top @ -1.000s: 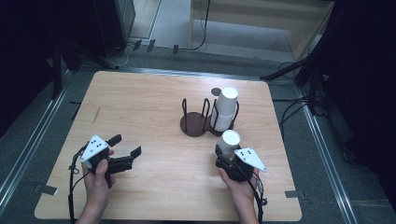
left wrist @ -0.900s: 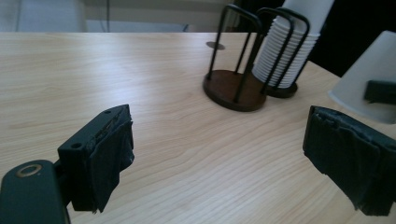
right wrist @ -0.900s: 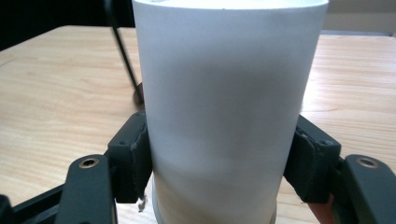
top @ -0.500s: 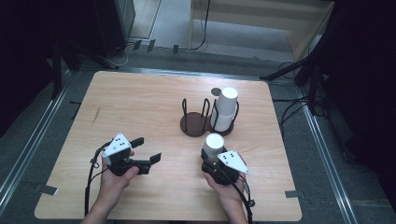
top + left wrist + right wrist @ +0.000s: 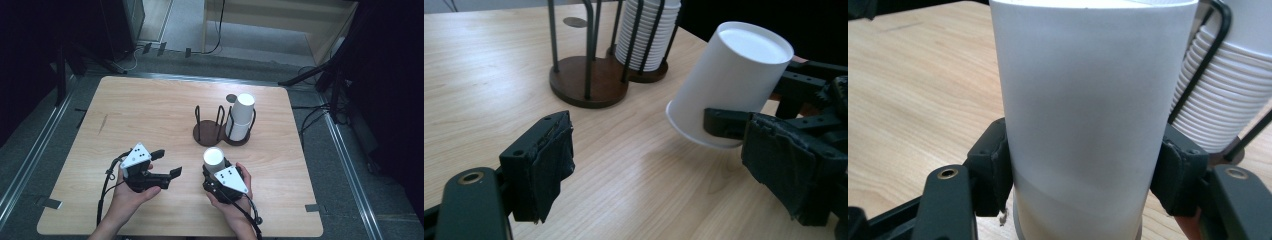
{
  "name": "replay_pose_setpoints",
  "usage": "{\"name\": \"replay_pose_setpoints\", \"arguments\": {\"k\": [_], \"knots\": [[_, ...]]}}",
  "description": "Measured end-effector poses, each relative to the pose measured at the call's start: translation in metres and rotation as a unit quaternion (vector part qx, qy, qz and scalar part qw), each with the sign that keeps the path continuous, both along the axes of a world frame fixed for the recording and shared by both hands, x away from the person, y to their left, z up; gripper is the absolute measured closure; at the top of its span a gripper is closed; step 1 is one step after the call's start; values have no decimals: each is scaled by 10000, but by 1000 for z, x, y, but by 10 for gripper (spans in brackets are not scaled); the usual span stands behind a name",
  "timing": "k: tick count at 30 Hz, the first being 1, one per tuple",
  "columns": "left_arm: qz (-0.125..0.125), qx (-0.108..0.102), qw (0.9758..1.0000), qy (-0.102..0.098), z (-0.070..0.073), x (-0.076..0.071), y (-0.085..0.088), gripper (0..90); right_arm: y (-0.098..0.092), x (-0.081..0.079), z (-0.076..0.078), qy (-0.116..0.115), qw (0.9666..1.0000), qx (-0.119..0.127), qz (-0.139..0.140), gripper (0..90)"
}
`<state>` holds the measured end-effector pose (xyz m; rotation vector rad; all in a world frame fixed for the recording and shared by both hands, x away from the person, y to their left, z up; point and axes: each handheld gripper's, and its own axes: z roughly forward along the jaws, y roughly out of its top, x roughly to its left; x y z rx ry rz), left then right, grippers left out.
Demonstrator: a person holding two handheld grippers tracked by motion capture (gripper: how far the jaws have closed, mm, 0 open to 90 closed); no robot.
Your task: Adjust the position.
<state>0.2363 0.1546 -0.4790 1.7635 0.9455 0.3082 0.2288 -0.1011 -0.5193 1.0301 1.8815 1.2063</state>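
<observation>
You are holding a white paper cup point(image 5: 214, 157) upside down in your right hand-held gripper point(image 5: 218, 176), its closed bottom facing up. In the right gripper view the two black jaws are pressing against opposite sides of the cup point(image 5: 1088, 115), low on its wall near the rim. In the left gripper view the same cup point(image 5: 729, 82) is tilting, its open mouth pointing down toward the tabletop point(image 5: 489, 75) and clear of it.

Just beyond the cup, toward the far side of the tabletop point(image 5: 150, 110), a dark wooden cup rack point(image 5: 212, 131) with two round bases and upright wire loops is standing. Its right bay is carrying a stack of white cups point(image 5: 240, 116), nested upside down; its left bay is standing bare. In the left gripper view the ribbed rims of that stack point(image 5: 646, 32) are showing between the wires of the rack point(image 5: 589, 82). In the right gripper view the stack point(image 5: 1228, 95) is sitting close behind the held cup.

Your left hand-held gripper point(image 5: 167, 163) is hovering above the tabletop to the left of the cup, near it but apart. Its jaws are standing wide apart with nothing between them, and in the left gripper view they are pointing toward the cup and the rack. Your hands are coming in from the near edge.
</observation>
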Motion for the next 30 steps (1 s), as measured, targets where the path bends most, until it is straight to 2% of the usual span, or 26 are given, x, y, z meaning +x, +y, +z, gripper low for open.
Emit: {"name": "replay_pose_setpoints", "arguments": {"k": [4,7,10,12,14,21,22,26,30], "knots": [[-134,62,9999,41,0,0,-5,141,4,-2,-1,-76,9998,-160,38,347],[-201,95,9997,56,-1,0,-8,147,8,-3,-3,-199,9990,-382,73,348],[-311,128,9994,86,-2,0,-11,148,12,-5,-4,-344,9973,-632,108,349],[-338,104,9993,84,-2,0,-12,153,17,-7,-6,-445,9949,-887,175,349],[-387,129,9991,82,-1,-1,-14,156,19,-8,-7,-458,9939,-982,217,349],[-530,199,9984,83,-1,-4,-18,162,27,-10,-12,-514,9908,-1211,327,350],[-540,206,9983,77,0,-4,-19,166,29,-11,-13,-557,9894,-1291,366,351],[-598,228,9979,19,2,-5,-22,192,30,-13,-14,-594,9880,-1362,408,353],[-681,225,9974,99,0,-4,-25,191,31,-14,-14,-648,9868,-1425,410,353]]}}
